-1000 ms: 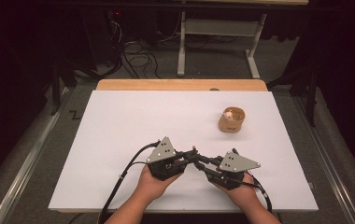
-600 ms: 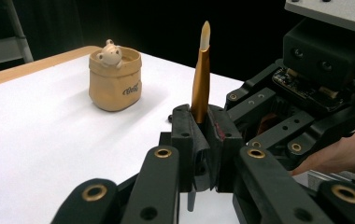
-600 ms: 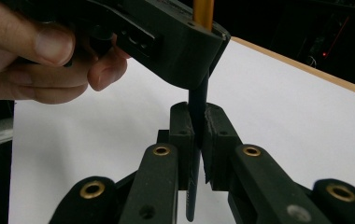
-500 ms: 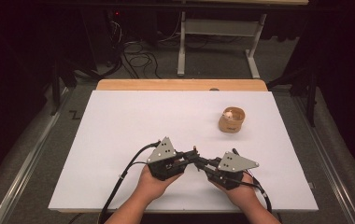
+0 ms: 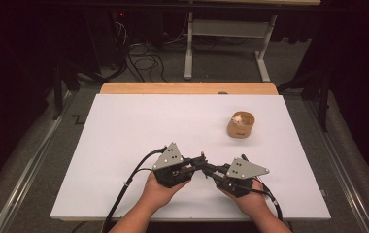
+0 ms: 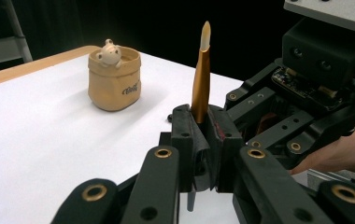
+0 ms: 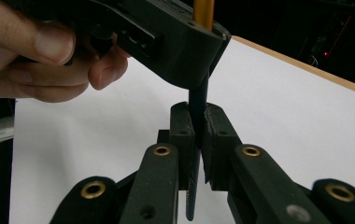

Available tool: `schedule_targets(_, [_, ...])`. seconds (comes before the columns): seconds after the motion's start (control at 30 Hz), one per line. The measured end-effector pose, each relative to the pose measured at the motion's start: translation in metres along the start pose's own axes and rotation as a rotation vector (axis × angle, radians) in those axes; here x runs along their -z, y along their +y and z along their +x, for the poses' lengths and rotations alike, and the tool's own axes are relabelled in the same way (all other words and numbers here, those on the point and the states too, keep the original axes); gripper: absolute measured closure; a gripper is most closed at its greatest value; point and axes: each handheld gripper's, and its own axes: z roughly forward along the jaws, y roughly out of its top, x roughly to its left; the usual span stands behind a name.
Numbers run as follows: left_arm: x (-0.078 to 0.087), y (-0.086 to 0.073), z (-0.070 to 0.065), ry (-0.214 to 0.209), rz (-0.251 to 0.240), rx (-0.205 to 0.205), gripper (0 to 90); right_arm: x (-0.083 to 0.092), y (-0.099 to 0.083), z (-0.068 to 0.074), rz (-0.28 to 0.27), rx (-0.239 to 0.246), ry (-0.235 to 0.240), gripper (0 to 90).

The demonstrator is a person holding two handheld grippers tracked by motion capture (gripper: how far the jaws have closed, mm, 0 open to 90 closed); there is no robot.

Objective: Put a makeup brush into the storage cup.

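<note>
Near the front edge of the white table [image 5: 124, 126], about midway along it, the two grippers meet tip to tip over a pen. The left gripper [image 6: 202, 135] is clamped on the pen's gold barrel [image 6: 201, 84], which stands upright with its pale tip up. The right gripper [image 7: 199, 135] has just been closing and now pinches the pen's dark lower part [image 7: 197, 100] (likely a cap). With both ends gripped, pulling them apart looks next. The tan pouch-shaped holder [image 5: 241, 125] waits near the right edge, well apart.

Gold pen [image 6: 201, 84] upright, dark lower end [image 7: 197, 100] clamped.
</note>
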Motion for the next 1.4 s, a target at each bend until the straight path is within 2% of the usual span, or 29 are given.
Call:
schedule_targets(0.37, [0.000, 0.000, 0.000, 0.003, 0.001, 0.004, 81.5, 0.000, 0.000, 0.000, 0.002, -0.006, 0.004, 85.4])
schedule_targets(0.53, [0.001, -0.001, 0.000, 0.006, 0.005, 0.001, 57.1, 0.001, 0.000, -0.002, 0.004, -0.011, 0.003, 85.4])
schedule_targets(0.6, [0.004, -0.002, 0.001, 0.017, 0.001, 0.001, 51.4, 0.002, -0.001, -0.002, 0.006, -0.022, -0.004, 85.4])
schedule_targets(0.73, [0.013, -0.005, 0.006, 0.049, -0.012, 0.010, 44.6, 0.004, -0.001, -0.005, 0.004, -0.020, -0.008, 85.4])
schedule_targets(0.87, [0.021, -0.009, 0.011, 0.100, -0.022, 0.017, 35.9, 0.005, -0.002, -0.007, -0.009, -0.027, -0.011, 85.4])
schedule_targets(1.03, [0.034, -0.016, 0.021, 0.192, -0.027, 0.035, 23.5, 0.008, -0.002, -0.009, -0.006, -0.035, -0.023, 85.4])
schedule_targets(1.13, [0.042, -0.020, 0.026, 0.234, -0.023, 0.046, 17.0, 0.010, -0.002, -0.012, -0.006, -0.036, -0.029, 85.4])
schedule_targets(1.4, [0.067, -0.032, 0.038, 0.324, -0.026, 0.063, 11.9, 0.016, -0.002, -0.017, -0.006, -0.048, -0.047, 85.3])
